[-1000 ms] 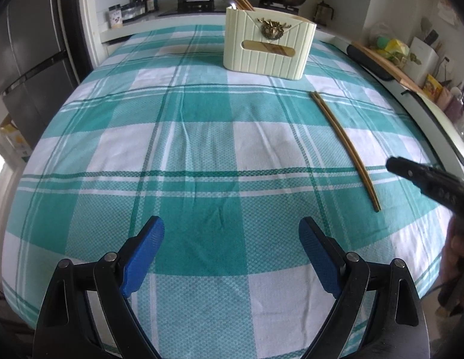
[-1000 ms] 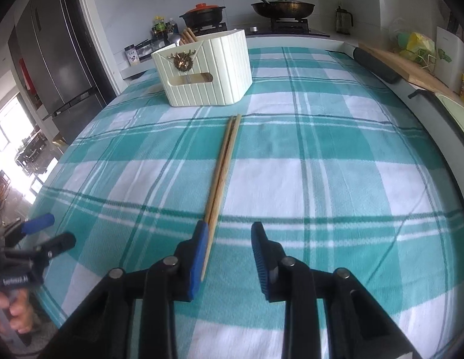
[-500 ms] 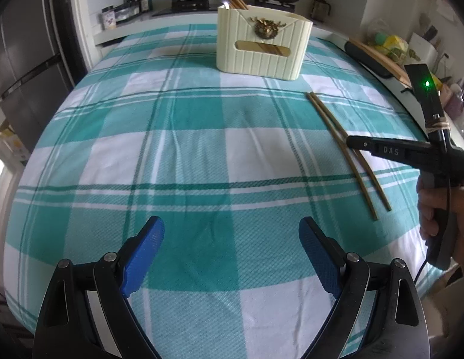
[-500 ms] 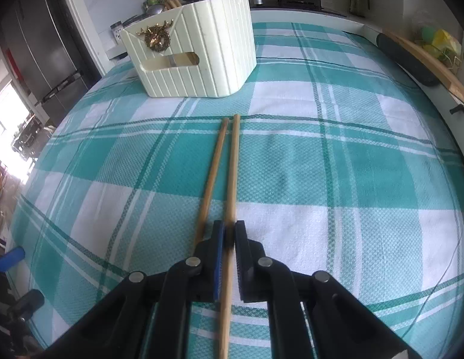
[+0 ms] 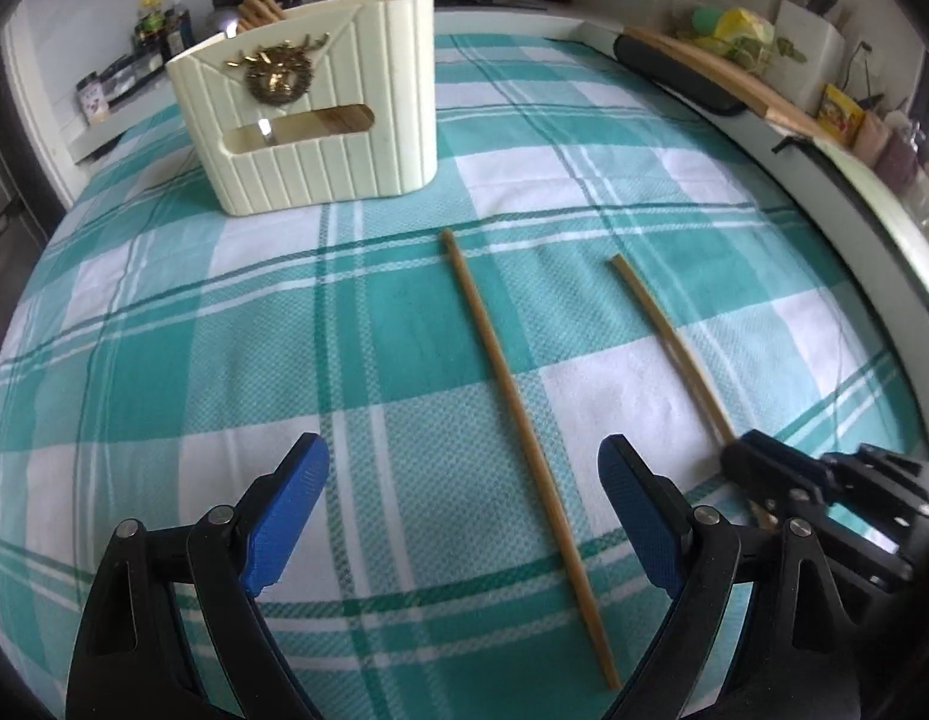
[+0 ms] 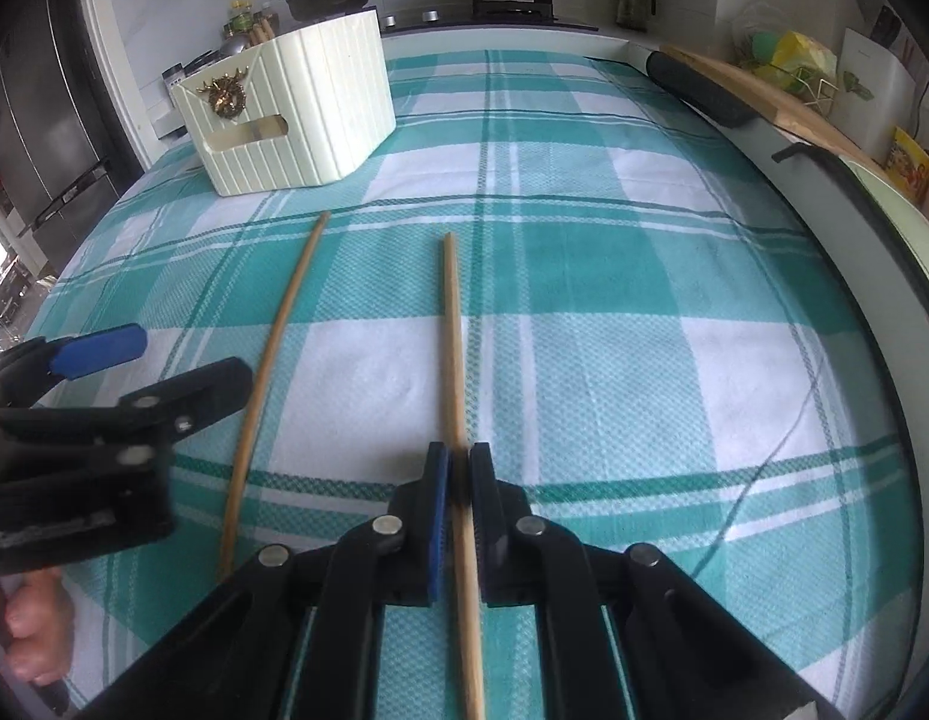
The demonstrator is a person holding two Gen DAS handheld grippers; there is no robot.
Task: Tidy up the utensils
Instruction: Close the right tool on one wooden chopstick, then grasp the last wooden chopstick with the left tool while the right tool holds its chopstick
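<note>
Big teal-and-white checked bench [image 5: 164, 312] fills both views, with one cream utensil caddy [image 5: 320, 114] standing at the far end, some sticks already poking out of its back. A second ago the two chopsticks lay side by side, touching; now they're split well apart. The right hand-held gripper [image 6: 458, 480] has clamped fully down on one chopstick [image 6: 451, 324] near its close end, and that one looks lifted or dragged off to the right. The left hand-held gripper [image 5: 464, 516] has slid over and sits with its jaws wide apart, gripping nothing, straddling the other chopstick [image 5: 512, 408], which lies flat on the cloth pointing toward the caddy. So my guess: each hand takes one stick, then both go in the caddy. Count: two loose chopsticks, one caddy, two grippers. A person's fingers [image 6: 32, 636] show at the bottom left of the right view.
</note>
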